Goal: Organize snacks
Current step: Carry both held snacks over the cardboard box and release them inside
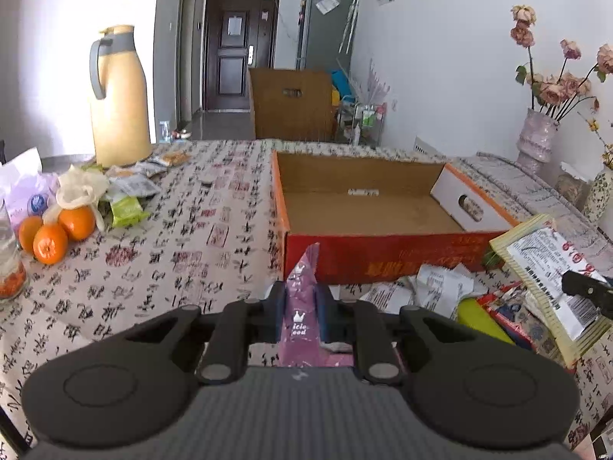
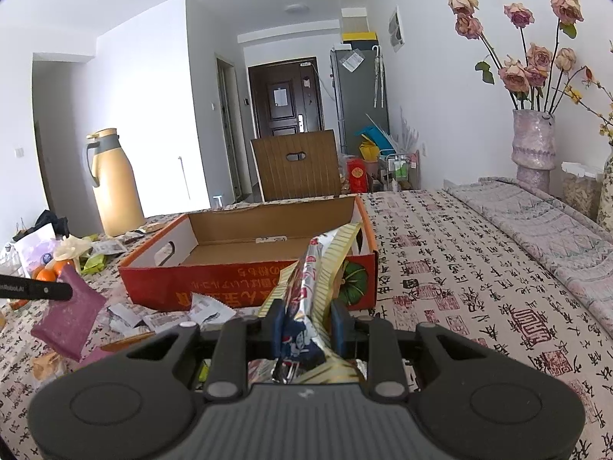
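My left gripper point(image 1: 300, 306) is shut on a purple snack packet point(image 1: 300, 318), held above the table in front of the open red cardboard box point(image 1: 383, 260). The packet also shows in the right wrist view point(image 2: 69, 314), with a left fingertip point(image 2: 57, 290) on it. My right gripper point(image 2: 306, 318) is shut on a striped yellow and silver snack bag point(image 2: 325, 264), held just before the box's point(image 2: 245, 280) near right corner. That bag shows in the left wrist view point(image 1: 544, 264) at the right. The box's inside is empty.
Loose snack packets point(image 1: 433, 287) lie before the box. Oranges point(image 1: 53, 234), green packets point(image 1: 126, 211) and a yellow thermos point(image 1: 118, 99) stand at the left. A vase with dried roses point(image 2: 534, 142) stands at the right, by a folded quilt point(image 2: 555, 237).
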A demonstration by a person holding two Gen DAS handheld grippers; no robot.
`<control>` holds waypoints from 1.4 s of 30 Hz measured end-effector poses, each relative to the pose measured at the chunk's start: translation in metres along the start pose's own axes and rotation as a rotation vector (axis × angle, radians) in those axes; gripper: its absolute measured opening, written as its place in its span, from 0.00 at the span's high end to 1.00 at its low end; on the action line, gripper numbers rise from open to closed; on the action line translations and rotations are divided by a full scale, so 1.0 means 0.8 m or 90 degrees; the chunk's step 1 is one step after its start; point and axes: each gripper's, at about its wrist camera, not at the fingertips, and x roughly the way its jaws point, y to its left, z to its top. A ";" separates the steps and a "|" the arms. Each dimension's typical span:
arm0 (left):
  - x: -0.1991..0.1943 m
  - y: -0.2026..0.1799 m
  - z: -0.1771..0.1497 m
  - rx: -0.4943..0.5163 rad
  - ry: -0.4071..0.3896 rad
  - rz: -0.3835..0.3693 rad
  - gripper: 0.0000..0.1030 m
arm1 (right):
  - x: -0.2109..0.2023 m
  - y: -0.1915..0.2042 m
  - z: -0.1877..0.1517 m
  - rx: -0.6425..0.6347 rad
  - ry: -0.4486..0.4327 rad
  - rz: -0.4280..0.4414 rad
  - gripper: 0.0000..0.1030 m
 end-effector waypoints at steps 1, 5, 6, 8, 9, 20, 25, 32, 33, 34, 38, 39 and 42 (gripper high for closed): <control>-0.003 -0.003 0.002 0.003 -0.007 0.000 0.84 | 0.000 0.000 0.001 0.000 -0.002 0.001 0.77; -0.013 -0.012 0.017 0.006 -0.035 -0.008 0.84 | 0.003 0.000 0.009 0.002 -0.013 0.004 0.77; -0.014 -0.015 0.021 0.005 -0.041 -0.010 0.84 | 0.004 0.000 0.012 0.003 -0.016 0.005 0.76; -0.016 -0.021 0.030 0.002 -0.055 -0.015 0.84 | 0.007 0.000 0.020 0.003 -0.026 0.007 0.77; -0.015 -0.024 0.035 0.001 -0.060 -0.017 0.84 | 0.009 0.001 0.024 0.004 -0.030 0.008 0.77; 0.022 -0.069 0.093 0.000 -0.104 -0.028 0.84 | 0.065 0.000 0.091 0.011 -0.074 0.023 0.77; 0.059 -0.081 0.117 -0.009 -0.105 -0.020 0.84 | 0.111 0.000 0.123 0.016 -0.073 0.028 0.77; 0.135 -0.089 0.134 -0.033 -0.073 0.007 0.84 | 0.190 -0.005 0.142 0.033 -0.026 0.030 0.77; 0.145 -0.089 0.135 -0.035 -0.068 0.013 0.84 | 0.200 -0.005 0.141 0.036 -0.018 0.029 0.77; 0.156 -0.089 0.134 -0.038 -0.061 0.019 0.84 | 0.209 -0.006 0.139 0.042 -0.010 0.029 0.77; 0.190 -0.086 0.126 -0.052 -0.034 0.027 0.83 | 0.230 -0.008 0.129 0.053 0.007 0.030 0.77; 0.193 -0.084 0.124 -0.053 -0.031 0.030 0.84 | 0.234 -0.010 0.126 0.056 0.010 0.031 0.77; 0.201 -0.080 0.118 -0.062 -0.025 0.039 0.84 | 0.244 -0.016 0.120 0.066 0.023 0.026 0.77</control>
